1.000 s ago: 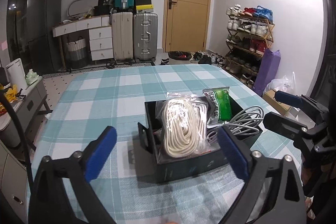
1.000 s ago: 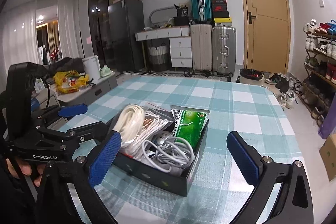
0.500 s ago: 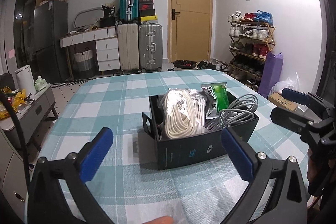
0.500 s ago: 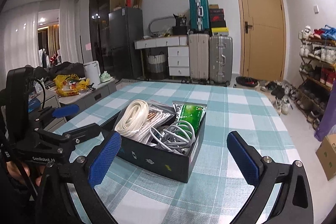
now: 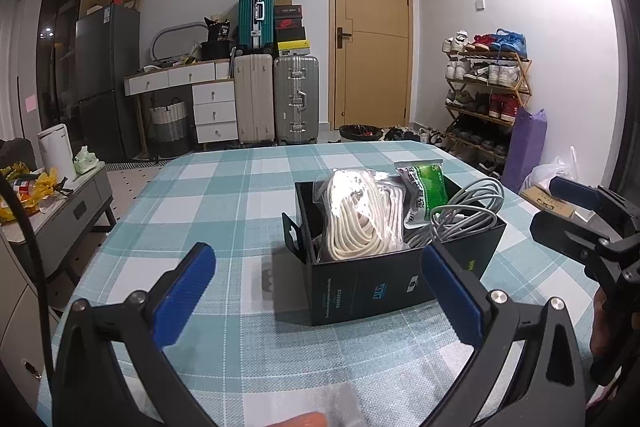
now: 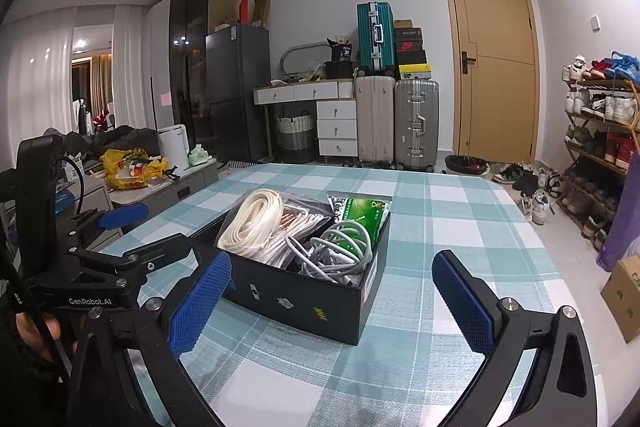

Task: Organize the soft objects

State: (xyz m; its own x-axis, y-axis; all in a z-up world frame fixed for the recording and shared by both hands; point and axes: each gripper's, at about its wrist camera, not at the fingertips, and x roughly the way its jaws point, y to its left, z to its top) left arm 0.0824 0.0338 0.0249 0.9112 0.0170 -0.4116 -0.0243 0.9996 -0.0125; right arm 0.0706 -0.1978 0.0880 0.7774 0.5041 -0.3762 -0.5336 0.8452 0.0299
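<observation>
Between and just beyond the spread, empty fingers of the left gripper and right gripper, a black box sits on the checked desk. Inside: bagged white rope, grey cable, green packet.

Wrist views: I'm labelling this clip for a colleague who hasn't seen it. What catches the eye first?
A black box in the middle of the checked tablecloth, crammed with a bagged coil of white rope, grey cables and a green packet. Both tongs, left and right, hang open and empty just short of it.
</observation>
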